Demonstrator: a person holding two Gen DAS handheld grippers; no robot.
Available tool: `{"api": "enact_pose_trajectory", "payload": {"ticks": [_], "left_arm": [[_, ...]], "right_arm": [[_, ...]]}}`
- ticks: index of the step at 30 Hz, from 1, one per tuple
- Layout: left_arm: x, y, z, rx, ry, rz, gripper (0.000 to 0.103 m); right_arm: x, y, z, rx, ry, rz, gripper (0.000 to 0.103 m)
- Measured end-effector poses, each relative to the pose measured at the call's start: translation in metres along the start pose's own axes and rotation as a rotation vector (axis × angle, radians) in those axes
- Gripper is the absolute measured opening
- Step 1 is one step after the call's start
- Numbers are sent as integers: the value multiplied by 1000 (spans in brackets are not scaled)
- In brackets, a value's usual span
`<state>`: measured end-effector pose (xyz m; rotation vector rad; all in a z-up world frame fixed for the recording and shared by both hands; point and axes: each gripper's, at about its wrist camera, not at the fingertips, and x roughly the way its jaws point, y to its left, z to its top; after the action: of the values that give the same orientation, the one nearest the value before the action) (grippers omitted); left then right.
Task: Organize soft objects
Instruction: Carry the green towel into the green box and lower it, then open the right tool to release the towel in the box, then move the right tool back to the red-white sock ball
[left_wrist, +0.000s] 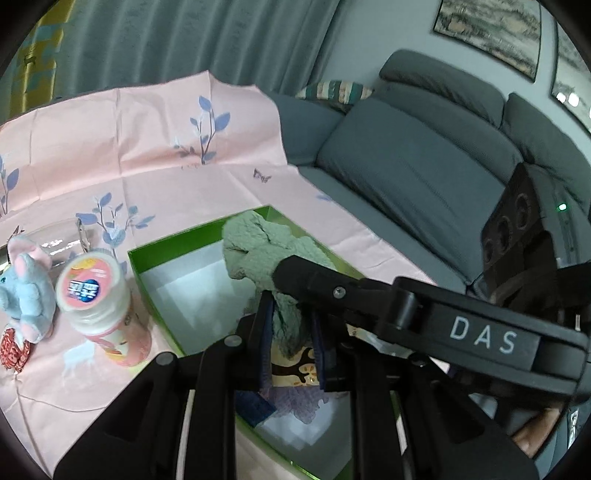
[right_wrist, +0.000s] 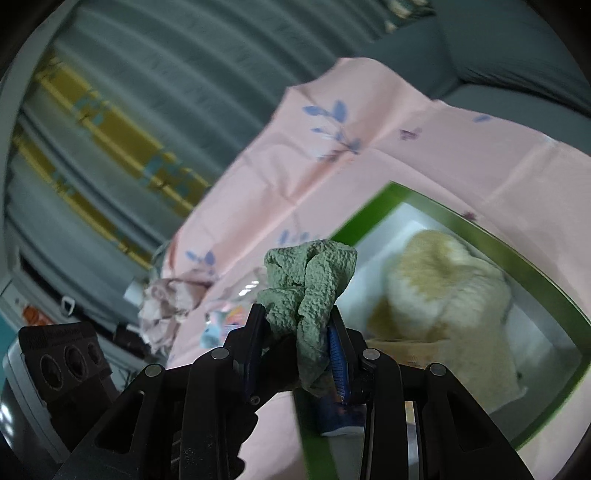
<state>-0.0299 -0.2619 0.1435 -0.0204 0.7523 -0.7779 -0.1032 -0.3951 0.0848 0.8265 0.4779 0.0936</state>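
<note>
Both grippers are pinching one green crinkled cloth (right_wrist: 310, 291): left gripper (left_wrist: 291, 325) nearly closed, right gripper (right_wrist: 297, 339) narrowly parted around a bunch. Hanging above the green box (left_wrist: 155, 251), it is looking light, limp, best held by gathered folds.

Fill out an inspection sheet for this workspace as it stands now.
Surface: pink tablecloth with blue leaf print, creased.
Job's things: green cloth held over the green box; cream plush item lies inside the box.
Clutter: grey plush toy and capped bottle stand beside the box.
Grippers: left gripper and right gripper each pinch the green cloth.
Cables: nothing seen.
Surroundings: grey sofa, grey-green curtain, framed pictures on the wall.
</note>
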Motion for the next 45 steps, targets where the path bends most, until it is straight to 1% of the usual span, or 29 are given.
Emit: {"api": "enact_pose_trajectory", "payload": {"ticks": [2,5,7,8,9,10,12,14,16,18,19,20,23,25,26,29,33,35,39,41,43,44,45], "left_arm": [[7,0,0,0,9,1,16],[14,1,0,0,27,7,22],[16,1,-1,4,35,24,36],[14,1,-3,7,35,30,49],[11,2,-4,6,25,25,59],[5,4,-6,-3,12,18,62],[-2,8,-8,-22,6,7,75],[-12,16,-9,-50,0,1,80],[-21,25,-12,-75,-2,7,82],[-31,34,-15,-92,-6,21,85],[-38,39,-18,-101,-12,32,86],[-44,45,-21,-113,-21,46,87],[-64,65,-31,-147,-35,99,92],[-76,76,-38,-161,-52,160,97],[-84,82,-42,-160,-73,195,101],[-102,101,-52,-172,-92,249,102],[-120,129,-69,-222,-76,293,102],[-126,145,-76,-248,-57,326,102],[-141,183,-99,-333,-56,389,102],[-142,204,-109,-385,-52,408,102],[-144,223,-115,-432,-55,404,102],[-145,233,-119,-463,-51,421,102],[-146,239,-119,-483,-43,442,102]], "right_arm": [[2,-7,2,31,-3,-14,35],[3,-18,4,75,-9,-32,35],[-1,-20,6,79,-39,-61,35],[-3,-20,7,79,-60,-70,35],[-6,-19,7,77,-75,-72,35],[-9,-18,7,73,-88,-70,35],[-14,-16,8,74,-121,-66,41],[-21,-13,7,72,-159,-62,62],[-26,-8,7,57,-181,-47,68],[-27,-3,8,47,-186,-46,74],[-27,-1,7,42,-189,-49,81],[-27,3,7,29,-190,-51,85],[-24,14,6,-2,-180,-51,87],[-22,19,4,-9,-177,-55,90],[-20,22,3,-14,-174,-59,90],[-13,35,-1,-49,-166,-76,90],[-5,50,-6,-96,-148,-91,90],[1,59,-9,-122,-133,-96,90],[16,82,-21,-196,-94,-98,91],[24,97,-30,-234,-65,-75,91],[35,110,-39,-263,-24,-19,91],[44,119,-46,-280,15,17,93],[50,125,-51,-291,41,32,95]]}}
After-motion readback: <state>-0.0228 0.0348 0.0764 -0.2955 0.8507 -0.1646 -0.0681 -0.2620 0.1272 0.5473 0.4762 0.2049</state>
